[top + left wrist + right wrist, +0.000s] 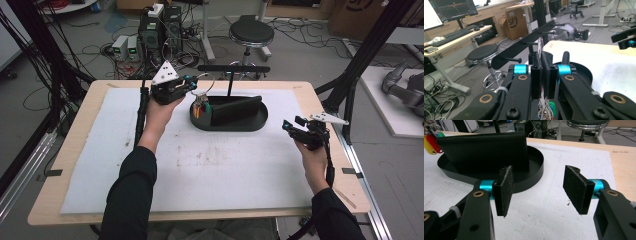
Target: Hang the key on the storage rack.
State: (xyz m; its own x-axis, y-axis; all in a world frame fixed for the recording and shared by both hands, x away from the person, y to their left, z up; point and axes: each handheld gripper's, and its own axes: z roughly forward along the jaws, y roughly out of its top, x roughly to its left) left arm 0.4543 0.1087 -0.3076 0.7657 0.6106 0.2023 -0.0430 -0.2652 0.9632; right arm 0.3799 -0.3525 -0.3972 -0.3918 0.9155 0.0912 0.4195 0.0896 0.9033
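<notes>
One key ring between shut fingers.

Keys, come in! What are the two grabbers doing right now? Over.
Left gripper shut on the key ring, keys dangling over the black tray. Right gripper open, over the white mat. Peg rack just ahead.

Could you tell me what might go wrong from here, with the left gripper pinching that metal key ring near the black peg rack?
The left gripper holds the thin metal key ring edge-on between shut pads, so the ring may twist or slip.

The coloured key tags hang over the black oval tray beside the black leather wallet and might snag it.

The black rack's pegs are slim; the ring could miss them.
</notes>
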